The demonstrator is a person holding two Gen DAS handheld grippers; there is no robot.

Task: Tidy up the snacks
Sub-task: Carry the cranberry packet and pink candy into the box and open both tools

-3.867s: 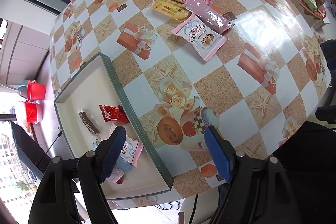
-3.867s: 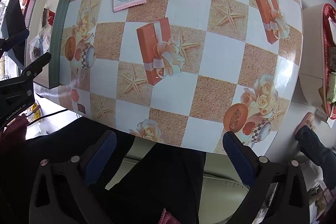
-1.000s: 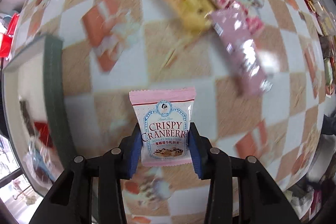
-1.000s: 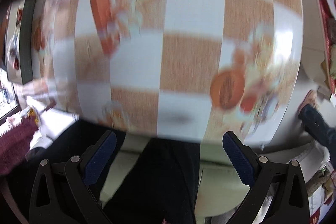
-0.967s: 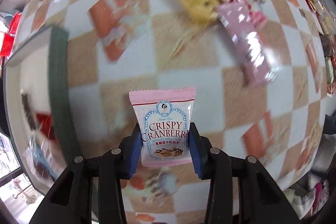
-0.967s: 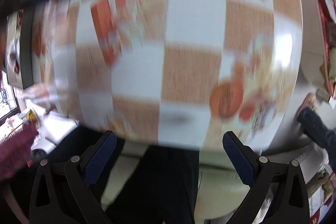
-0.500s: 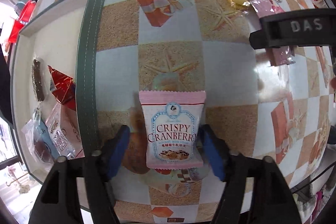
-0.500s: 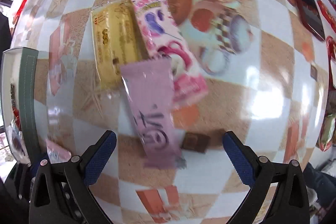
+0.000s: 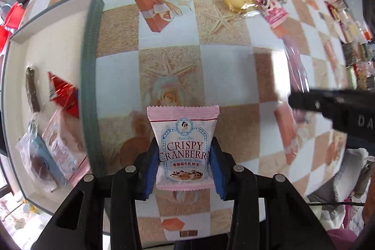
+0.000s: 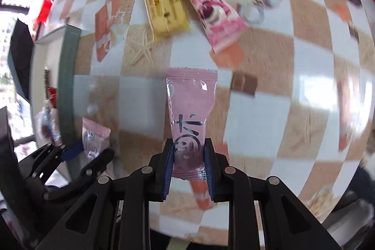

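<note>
A pink "Crispy Cranberry" packet (image 9: 184,132) stands upright between the blue pads of my left gripper (image 9: 184,149). Its jaws are closing and both pads press the packet's sides. It hangs over the checkered table (image 9: 225,67), just right of the green-rimmed box (image 9: 90,62). My right gripper (image 10: 188,149) is shut on the lower end of a long mauve packet (image 10: 191,104), held above the table. In the right wrist view my left gripper (image 10: 90,151) and its packet (image 10: 95,139) show at the lower left.
The box holds a red packet (image 9: 62,95), a brown bar (image 9: 31,88) and a pale pink packet (image 9: 61,139). A yellow packet (image 10: 165,8) and a long pink one (image 10: 208,8) lie farther back. More snacks crowd the far right edge.
Half a second ago my left jaws stood wide around the cranberry packet; now they press it again. My right gripper, open above the mauve packet then, has shut on it and lifted it.
</note>
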